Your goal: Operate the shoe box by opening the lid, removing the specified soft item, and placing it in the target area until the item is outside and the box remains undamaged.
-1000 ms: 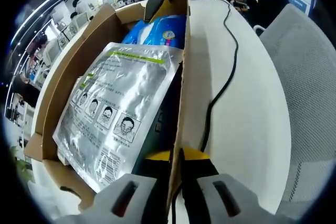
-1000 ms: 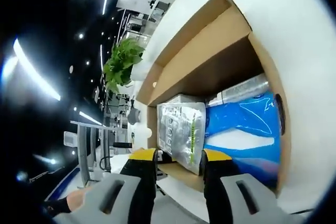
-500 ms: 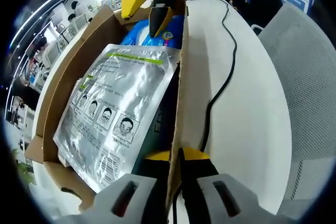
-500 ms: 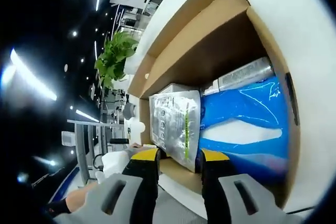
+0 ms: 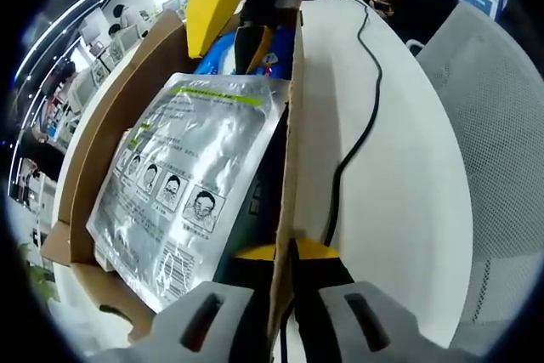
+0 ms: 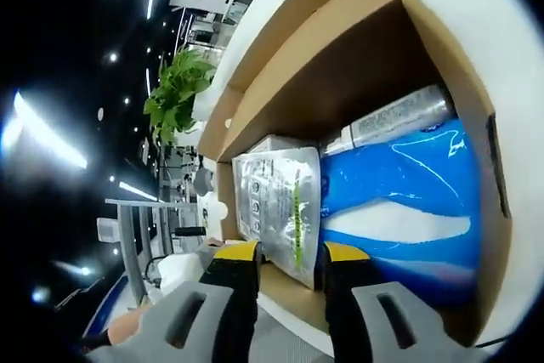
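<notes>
My left gripper [image 5: 286, 252] was clamped on the near end of the shoe box [image 5: 102, 138] side wall, the cardboard edge pinched between its yellow-tipped jaws. That wall ran away from me as a thin upright edge. To the right of the box lay bare white table [image 5: 399, 167] with room to move, crossed by a black cable [image 5: 361, 116] that trailed from my gripper toward the far end. Beyond the table edge stood a grey mesh chair [image 5: 497, 125].

Inside the box, nearest me, a silver foil mask pouch [image 5: 183, 184] leaned against the wall I held, over something dark beneath it. Farther in lay a blue soft pack [image 5: 255, 50].

My right gripper [image 6: 289, 252] hung at the far end of the box with its jaws apart and nothing between them, just above the silver pouch's [image 6: 276, 210] edge and the near box [image 6: 340, 65] wall. In the right gripper view the blue pack [image 6: 399, 210] lay beside the pouch, with a silver tube [image 6: 395, 118] between it and the box's far wall. A potted plant [image 6: 174, 99] stood well beyond the box.
</notes>
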A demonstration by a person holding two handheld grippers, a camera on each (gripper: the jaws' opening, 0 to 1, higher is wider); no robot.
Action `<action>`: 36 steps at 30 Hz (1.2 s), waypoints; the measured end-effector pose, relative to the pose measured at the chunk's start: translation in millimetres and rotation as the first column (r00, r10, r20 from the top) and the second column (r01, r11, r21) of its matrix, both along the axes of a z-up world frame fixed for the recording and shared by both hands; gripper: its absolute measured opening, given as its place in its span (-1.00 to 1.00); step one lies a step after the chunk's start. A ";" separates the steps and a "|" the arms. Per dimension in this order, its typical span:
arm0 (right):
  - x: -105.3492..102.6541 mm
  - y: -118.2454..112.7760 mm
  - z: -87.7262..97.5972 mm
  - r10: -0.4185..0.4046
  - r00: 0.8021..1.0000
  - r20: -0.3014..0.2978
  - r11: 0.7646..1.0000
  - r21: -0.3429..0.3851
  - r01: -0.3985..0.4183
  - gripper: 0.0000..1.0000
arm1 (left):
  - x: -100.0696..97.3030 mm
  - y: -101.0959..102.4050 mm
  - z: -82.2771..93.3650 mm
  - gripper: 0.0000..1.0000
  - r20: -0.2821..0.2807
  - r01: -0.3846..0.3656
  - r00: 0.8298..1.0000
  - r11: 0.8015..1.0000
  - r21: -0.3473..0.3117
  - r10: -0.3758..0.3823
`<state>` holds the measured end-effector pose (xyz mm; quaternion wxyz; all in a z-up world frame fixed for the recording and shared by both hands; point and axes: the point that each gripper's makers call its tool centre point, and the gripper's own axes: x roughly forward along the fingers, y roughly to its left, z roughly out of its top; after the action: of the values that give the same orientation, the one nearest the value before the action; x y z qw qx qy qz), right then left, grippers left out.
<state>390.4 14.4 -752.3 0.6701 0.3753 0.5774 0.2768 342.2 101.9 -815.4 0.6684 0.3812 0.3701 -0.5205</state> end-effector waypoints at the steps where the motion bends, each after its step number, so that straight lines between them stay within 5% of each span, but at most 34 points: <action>1: -0.1 0.2 0.0 0.000 1.000 0.000 1.000 0.001 0.000 -0.50 | 0.3 0.0 -0.5 -0.93 0.001 0.002 1.000 1.000 0.000 -0.002; 9: 3.4 7.3 9.9 0.001 0.999 0.045 0.999 0.042 -0.003 -0.66 | 0.3 0.2 -0.7 -0.93 0.002 0.003 1.000 1.000 0.000 -0.003; 19: 12.7 24.2 55.7 -0.052 0.994 0.093 0.972 0.235 0.029 -0.78 | 0.0 -0.3 -0.2 -0.93 0.018 0.023 1.000 1.000 -0.005 -0.023; 36: 31.3 62.2 50.3 -0.030 0.988 0.149 0.986 0.168 0.004 -0.73 | 0.2 -0.4 -0.4 -0.93 0.015 0.024 1.000 1.000 -0.003 -0.024</action>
<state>421.7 76.6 -702.0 0.6804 0.4131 0.4966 0.3461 342.5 101.5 -815.8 0.6657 0.3883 0.3596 -0.5261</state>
